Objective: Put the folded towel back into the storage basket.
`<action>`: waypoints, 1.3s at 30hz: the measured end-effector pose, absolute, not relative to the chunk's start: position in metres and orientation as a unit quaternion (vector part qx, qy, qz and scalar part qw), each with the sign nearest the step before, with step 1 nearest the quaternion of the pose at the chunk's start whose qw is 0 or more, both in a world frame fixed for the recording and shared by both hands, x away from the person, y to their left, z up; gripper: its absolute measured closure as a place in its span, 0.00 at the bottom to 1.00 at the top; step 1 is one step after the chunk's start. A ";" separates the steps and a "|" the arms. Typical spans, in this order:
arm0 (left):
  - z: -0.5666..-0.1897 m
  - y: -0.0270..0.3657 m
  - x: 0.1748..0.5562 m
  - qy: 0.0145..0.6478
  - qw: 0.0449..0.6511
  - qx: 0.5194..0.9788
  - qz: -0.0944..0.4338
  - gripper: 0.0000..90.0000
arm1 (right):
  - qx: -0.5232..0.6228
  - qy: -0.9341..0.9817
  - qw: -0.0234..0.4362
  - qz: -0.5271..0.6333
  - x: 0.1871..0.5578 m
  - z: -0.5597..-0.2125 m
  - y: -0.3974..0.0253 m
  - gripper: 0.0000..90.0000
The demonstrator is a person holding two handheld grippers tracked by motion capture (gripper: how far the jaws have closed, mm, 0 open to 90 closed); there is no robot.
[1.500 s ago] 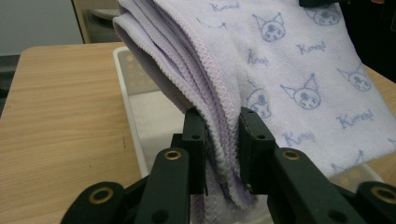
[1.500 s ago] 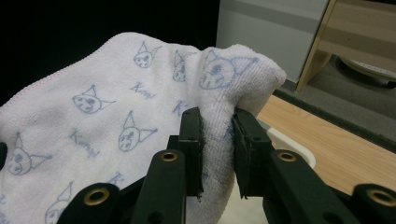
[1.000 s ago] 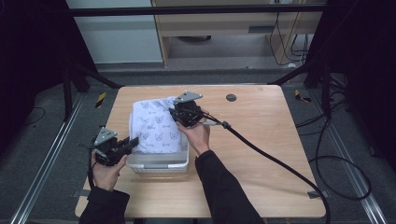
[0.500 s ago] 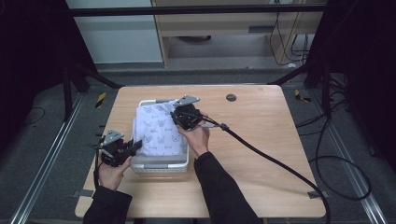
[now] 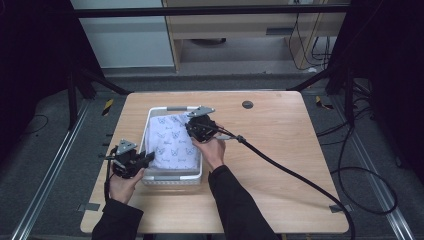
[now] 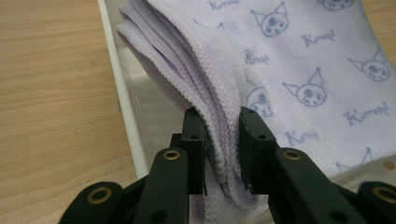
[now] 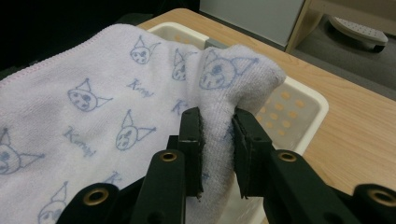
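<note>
Wooden bench (image 5: 280,150): we pinch the folded towel (image 5: 172,141) with both hand-held grippers, left (image 5: 131,160) and right (image 5: 200,126), lowering it flat into the white basket (image 5: 172,176).

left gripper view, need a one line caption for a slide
Left gripper pinching the stacked edges of a folded lilac cat-print towel over the white plastic basket's rim on a wooden table.

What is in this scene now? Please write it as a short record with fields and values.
surface: wooden table
container: white basket on the table
cloth: folded lilac towel with cat-face print, lying over the basket
left gripper: shut on the towel's layered edge
right gripper: shut on a bunched corner of the towel
other: black cable trailing across the table
</note>
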State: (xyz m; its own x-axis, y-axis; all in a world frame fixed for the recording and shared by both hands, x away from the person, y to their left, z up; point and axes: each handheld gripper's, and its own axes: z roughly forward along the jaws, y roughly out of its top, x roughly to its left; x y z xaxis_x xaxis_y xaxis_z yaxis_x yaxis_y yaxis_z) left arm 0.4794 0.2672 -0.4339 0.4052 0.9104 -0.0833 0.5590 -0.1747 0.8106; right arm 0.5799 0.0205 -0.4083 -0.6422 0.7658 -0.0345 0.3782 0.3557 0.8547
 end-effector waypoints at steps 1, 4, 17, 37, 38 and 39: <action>-0.434 0.267 0.479 0.500 0.403 0.735 0.218 0.81 | 0.362 0.794 0.221 0.436 0.580 -0.410 0.021 0.83; -0.436 0.266 0.481 0.504 0.395 0.735 0.221 0.80 | 0.360 0.796 0.223 0.433 0.581 -0.414 0.023 0.83; -0.429 0.270 0.476 0.508 0.402 0.719 0.252 0.67 | 0.357 0.812 0.229 0.401 0.586 -0.426 0.022 0.68; -0.412 0.292 0.465 0.498 0.448 0.697 0.255 0.57 | 0.364 0.764 0.234 0.479 0.554 -0.379 -0.032 0.28; -0.412 0.293 0.464 0.497 0.450 0.698 0.253 0.56 | 0.365 0.763 0.234 0.480 0.553 -0.378 -0.037 0.27; -0.412 0.294 0.464 0.495 0.450 0.699 0.253 0.55 | 0.369 0.761 0.232 0.480 0.551 -0.377 -0.042 0.25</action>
